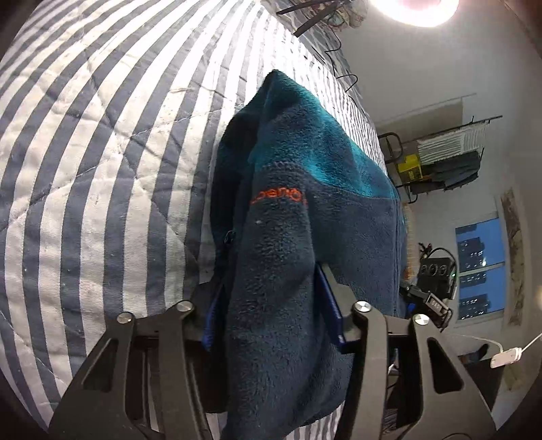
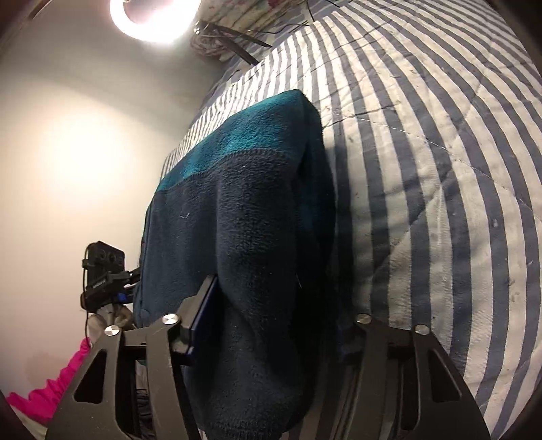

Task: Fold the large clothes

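A navy and teal fleece jacket [image 1: 325,189] with an orange logo lies folded on the striped quilt [image 1: 101,152], its near end lifted. My left gripper [image 1: 271,304] is shut on a thick fold of that near end, and its blue pads [image 1: 330,304] press in from both sides. In the right wrist view the same fleece jacket [image 2: 244,203] stretches away over the quilt [image 2: 440,169]. My right gripper [image 2: 271,304] is shut on its other near corner. The left pad [image 2: 203,308] shows against the cloth, while the right one is buried in the fabric.
A ring light [image 1: 413,10] glares at the bed's far end, with black tripod legs and cables [image 1: 318,17] beside it. A clothes rack [image 1: 447,155] and a window [image 1: 481,267] stand past the bed's edge. A pink cloth [image 2: 50,389] and a black camera [image 2: 105,270] sit low on the left.
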The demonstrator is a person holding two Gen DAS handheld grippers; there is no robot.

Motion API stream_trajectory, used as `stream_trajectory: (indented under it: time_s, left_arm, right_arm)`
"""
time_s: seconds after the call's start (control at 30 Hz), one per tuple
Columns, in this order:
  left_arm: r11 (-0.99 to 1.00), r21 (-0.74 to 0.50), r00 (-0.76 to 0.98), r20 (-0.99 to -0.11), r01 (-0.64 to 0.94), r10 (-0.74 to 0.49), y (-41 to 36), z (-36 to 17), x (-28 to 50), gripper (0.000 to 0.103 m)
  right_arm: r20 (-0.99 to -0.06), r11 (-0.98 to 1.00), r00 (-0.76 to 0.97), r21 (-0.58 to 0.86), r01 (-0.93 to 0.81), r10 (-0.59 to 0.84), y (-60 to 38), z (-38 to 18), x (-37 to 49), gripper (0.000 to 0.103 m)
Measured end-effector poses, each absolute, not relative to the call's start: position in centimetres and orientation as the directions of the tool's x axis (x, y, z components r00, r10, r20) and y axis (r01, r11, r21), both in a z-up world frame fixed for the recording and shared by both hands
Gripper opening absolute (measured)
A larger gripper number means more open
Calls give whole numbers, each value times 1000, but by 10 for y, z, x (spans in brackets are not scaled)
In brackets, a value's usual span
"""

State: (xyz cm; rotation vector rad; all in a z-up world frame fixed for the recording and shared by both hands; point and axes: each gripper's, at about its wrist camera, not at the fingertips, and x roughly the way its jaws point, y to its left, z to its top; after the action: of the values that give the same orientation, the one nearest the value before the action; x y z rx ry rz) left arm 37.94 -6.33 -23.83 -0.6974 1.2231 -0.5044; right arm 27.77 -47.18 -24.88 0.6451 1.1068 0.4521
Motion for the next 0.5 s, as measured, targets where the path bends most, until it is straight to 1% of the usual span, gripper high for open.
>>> stream_trajectory:
  time_s: [0.1, 0.17, 0.2, 0.27, 0.3, 0.33, 0.37, 0.4, 0.43, 0.47, 0.5]
  left_arm:
    - [717, -697, 286, -686, 6, -669, -71, -236, 379, 50]
    - [716, -698, 291, -689, -19, -664, -74, -241, 381, 65]
    - [711, -703, 292, -684, -21, -668, -76, -243, 382, 66]
    - [728, -685, 298, -694, 5, -655, -82, -243, 382, 66]
    - [744, -668, 302, -705, 23, -642, -85, -240, 383, 64]
    - [751, -659, 304, -709, 33, -636, -89, -238, 383, 57]
    - [758, -651, 308, -715, 36, -628, -93, -237, 382, 52]
    - [762, -647, 311, -717, 36, -624, -93, -236, 381, 49]
    - [766, -641, 314, -720, 39, -618, -96, -234, 380, 44]
    - [781, -623, 322, -730, 49, -603, -100, -228, 378, 39]
    - [794, -604, 330, -739, 61, -588, -103, -224, 377, 38]
  right_arm:
    - [-676, 742, 390, 670, -27, 625, -470, -246, 277, 49]
    - [-679, 744, 390, 668, -22, 621, -469, -247, 278, 51]
    - [-684, 747, 390, 665, -17, 617, -469, -247, 278, 54]
    - [-688, 749, 388, 662, -9, 613, -468, -246, 280, 54]
    - [-693, 754, 388, 657, -9, 608, -467, -244, 280, 52]
    - [-702, 764, 389, 645, -12, 597, -465, -243, 280, 52]
    - [-707, 771, 389, 636, -15, 590, -465, -241, 279, 50]
    - [-715, 783, 392, 622, -21, 579, -462, -238, 279, 46]
    - [-725, 798, 398, 602, -30, 562, -458, -234, 278, 42]
    - [-733, 810, 402, 585, -39, 549, -455, -231, 277, 40]
    - [-747, 830, 409, 555, -51, 524, -450, -225, 276, 36]
